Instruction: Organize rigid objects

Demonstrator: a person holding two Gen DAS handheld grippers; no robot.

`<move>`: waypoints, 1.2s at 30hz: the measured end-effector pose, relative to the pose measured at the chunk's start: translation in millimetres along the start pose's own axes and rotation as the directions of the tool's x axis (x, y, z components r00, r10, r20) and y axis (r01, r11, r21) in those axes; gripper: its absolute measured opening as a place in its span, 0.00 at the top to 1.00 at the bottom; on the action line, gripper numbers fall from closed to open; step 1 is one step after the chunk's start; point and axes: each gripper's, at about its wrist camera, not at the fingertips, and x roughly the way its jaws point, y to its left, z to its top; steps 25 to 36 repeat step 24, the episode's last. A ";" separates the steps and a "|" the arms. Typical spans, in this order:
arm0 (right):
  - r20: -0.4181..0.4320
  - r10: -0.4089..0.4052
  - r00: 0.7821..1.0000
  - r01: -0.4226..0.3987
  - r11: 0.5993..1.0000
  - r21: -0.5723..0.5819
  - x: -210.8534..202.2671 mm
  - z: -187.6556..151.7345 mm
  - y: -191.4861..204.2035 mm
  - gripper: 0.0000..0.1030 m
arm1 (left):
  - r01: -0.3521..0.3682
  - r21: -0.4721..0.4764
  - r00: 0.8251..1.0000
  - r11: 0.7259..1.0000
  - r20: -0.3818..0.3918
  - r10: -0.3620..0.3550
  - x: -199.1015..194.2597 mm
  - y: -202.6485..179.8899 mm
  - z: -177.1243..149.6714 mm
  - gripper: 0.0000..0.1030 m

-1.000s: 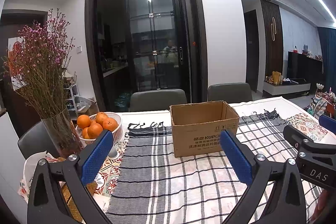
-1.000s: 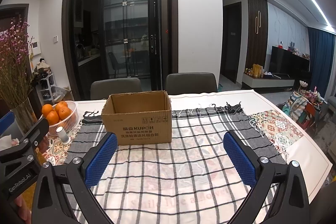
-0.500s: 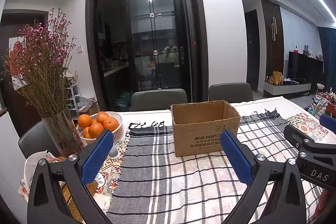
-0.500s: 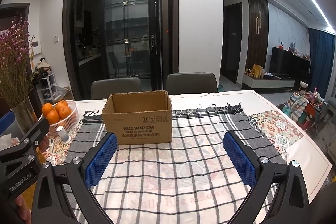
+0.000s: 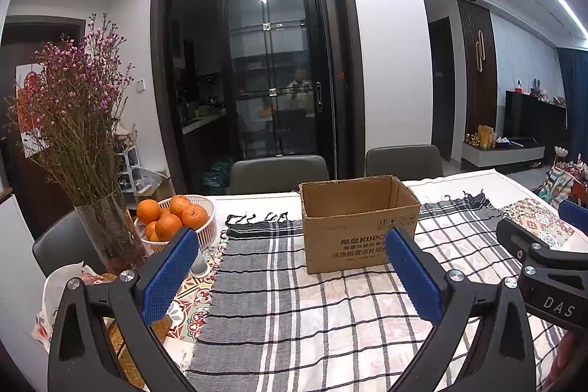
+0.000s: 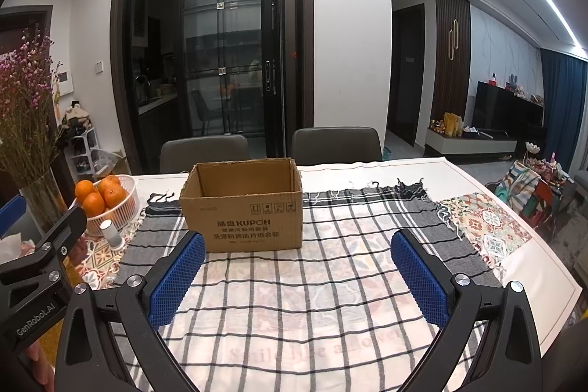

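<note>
An open brown cardboard box [image 5: 358, 221] stands upright on the checked cloth, at the far middle of the table; it also shows in the right wrist view [image 6: 242, 204]. My left gripper [image 5: 290, 269] is open and empty, held above the cloth in front of the box. My right gripper [image 6: 297, 272] is open and empty, level with the left one and to its right. A small white cylinder [image 6: 112, 234] stands left of the box, beside the fruit basket. The inside of the box is hidden.
A white basket of oranges [image 5: 172, 217] and a glass vase of dried pink flowers [image 5: 106, 226] stand at the left edge. White crumpled paper [image 5: 55, 285] lies at the near left. Two grey chairs [image 6: 336, 144] stand behind the table. The checked cloth [image 6: 330, 281] covers the table's middle.
</note>
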 end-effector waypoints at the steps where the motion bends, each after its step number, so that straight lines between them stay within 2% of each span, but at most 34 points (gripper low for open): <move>1: 0.000 -0.001 1.000 0.001 1.000 0.000 0.0 -0.2 0.1 0.01 | 0.000 0.000 1.000 1.000 -0.001 0.000 0.2 -0.2 0.1 0.00; 36: 0.000 0.001 1.000 -0.001 1.000 0.001 -0.1 0.2 0.7 0.01 | -0.012 -0.003 1.000 1.000 0.005 0.012 -2.3 -0.6 1.3 0.00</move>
